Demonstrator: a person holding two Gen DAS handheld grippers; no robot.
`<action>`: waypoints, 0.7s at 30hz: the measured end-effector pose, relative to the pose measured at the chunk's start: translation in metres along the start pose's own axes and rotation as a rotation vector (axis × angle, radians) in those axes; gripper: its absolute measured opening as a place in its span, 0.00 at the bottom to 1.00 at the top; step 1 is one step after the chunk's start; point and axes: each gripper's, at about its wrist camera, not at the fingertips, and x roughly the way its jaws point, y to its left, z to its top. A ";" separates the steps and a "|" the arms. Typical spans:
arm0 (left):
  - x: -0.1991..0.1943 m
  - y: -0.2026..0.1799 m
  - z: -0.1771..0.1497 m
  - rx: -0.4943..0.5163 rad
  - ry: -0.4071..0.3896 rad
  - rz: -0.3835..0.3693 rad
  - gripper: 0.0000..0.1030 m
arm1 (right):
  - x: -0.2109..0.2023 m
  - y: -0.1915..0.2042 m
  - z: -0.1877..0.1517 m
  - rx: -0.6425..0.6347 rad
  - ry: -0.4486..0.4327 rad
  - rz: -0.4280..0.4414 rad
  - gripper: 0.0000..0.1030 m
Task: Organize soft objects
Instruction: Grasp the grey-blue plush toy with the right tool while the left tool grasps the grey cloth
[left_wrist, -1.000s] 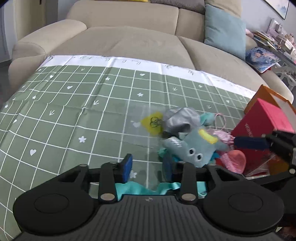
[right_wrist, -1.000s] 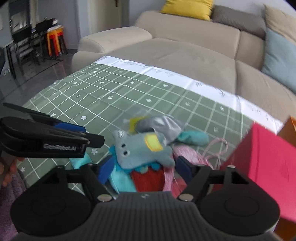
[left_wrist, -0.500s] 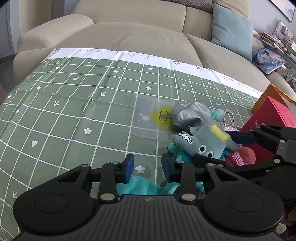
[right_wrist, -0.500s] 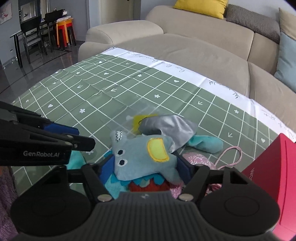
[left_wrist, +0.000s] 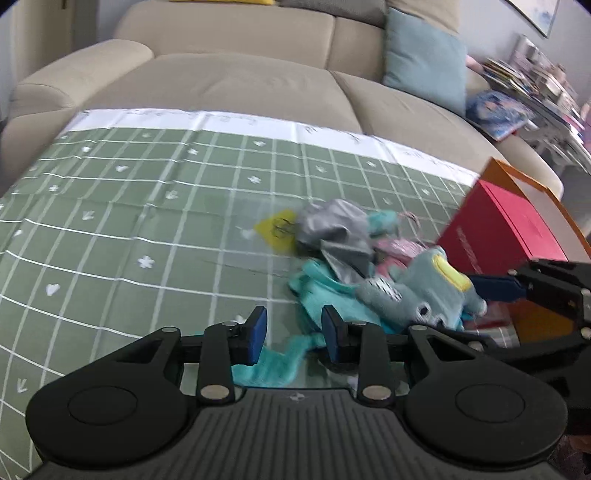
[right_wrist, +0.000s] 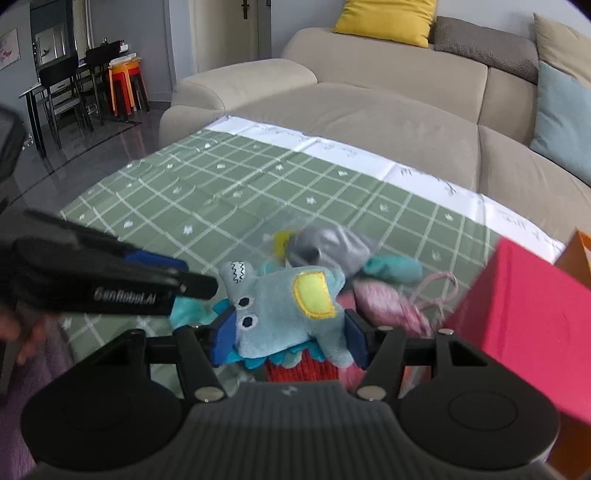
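Right gripper (right_wrist: 290, 338) has its jaws closed on the stuffed toy (right_wrist: 284, 306), a grey-blue plush animal with a yellow patch and stitched eyes; pads bite the body from both sides, head poking out to the left, and it appears lifted just clear of the pile, though contact below is hard to judge; left gripper (left_wrist: 293, 334) hangs with jaws apart over the green checked cloth (left_wrist: 129, 221), nothing pinched between them; a strip of teal fabric (left_wrist: 273, 365) lies under and just behind its tips, apparently loose; the pile sits at the near right of the cloth, just left of the red box (right_wrist: 524, 332): grey pouch (right_wrist: 328, 247) at the far side, a yellow tag (left_wrist: 277, 230) touching its left edge, teal cloth beneath, pink knit piece (right_wrist: 384, 306) with a cord to the right, something red-orange and ribbed (right_wrist: 303, 369) directly under the toy; handling, as judged: toy is light, squashy, fuzzy, so it should not slip but will deform and sag at head and legs; mid-body hold looks sound; nothing fragile; main risk is the cord or teal cloth snagging and trailing along; loose flat pieces are best pinched at a raised fold or edge; couch (right_wrist: 369, 122) beyond the cloth.
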 end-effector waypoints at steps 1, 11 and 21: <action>0.002 -0.002 -0.001 0.005 0.014 -0.011 0.39 | -0.004 -0.001 -0.006 0.005 0.009 -0.005 0.61; 0.023 -0.017 -0.009 0.043 0.073 -0.043 0.63 | 0.005 -0.013 -0.038 0.062 0.118 -0.047 0.62; 0.023 -0.026 0.026 0.145 -0.033 -0.042 0.63 | -0.001 -0.016 -0.009 0.062 0.060 -0.063 0.62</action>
